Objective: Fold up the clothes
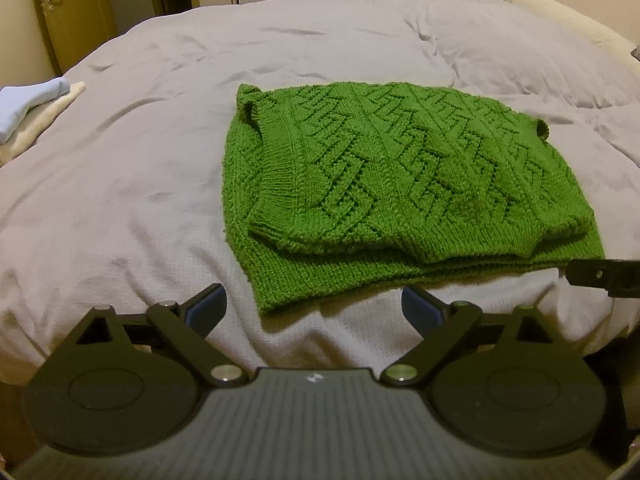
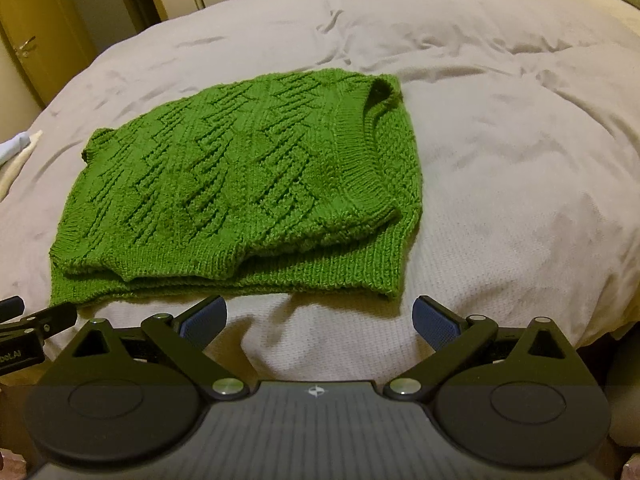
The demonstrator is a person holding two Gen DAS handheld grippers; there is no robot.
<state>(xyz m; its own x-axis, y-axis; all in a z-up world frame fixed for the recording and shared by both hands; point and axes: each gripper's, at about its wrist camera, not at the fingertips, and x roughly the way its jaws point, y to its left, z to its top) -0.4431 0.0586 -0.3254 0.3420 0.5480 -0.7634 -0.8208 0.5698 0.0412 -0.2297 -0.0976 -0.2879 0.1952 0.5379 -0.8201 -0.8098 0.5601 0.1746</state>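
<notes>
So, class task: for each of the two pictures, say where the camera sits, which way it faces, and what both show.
Left wrist: on the left gripper, facing down over the bed at the green sweater; own open fingers, right gripper's tip.
Right wrist: on the right gripper, same downward aim; own open fingers, left gripper's tip at left.
Shared: sweater, bed, folded clothes, door.

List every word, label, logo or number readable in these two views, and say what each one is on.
"botAI": white letters on the black body of the left gripper, cut off by the picture's left edge in the right wrist view, so the word may be longer.
Small white emblem, no letters: on the ribbed grey housing in the left wrist view, and likewise in the right wrist view.
Green sweater, bed cover: no text visible.
</notes>
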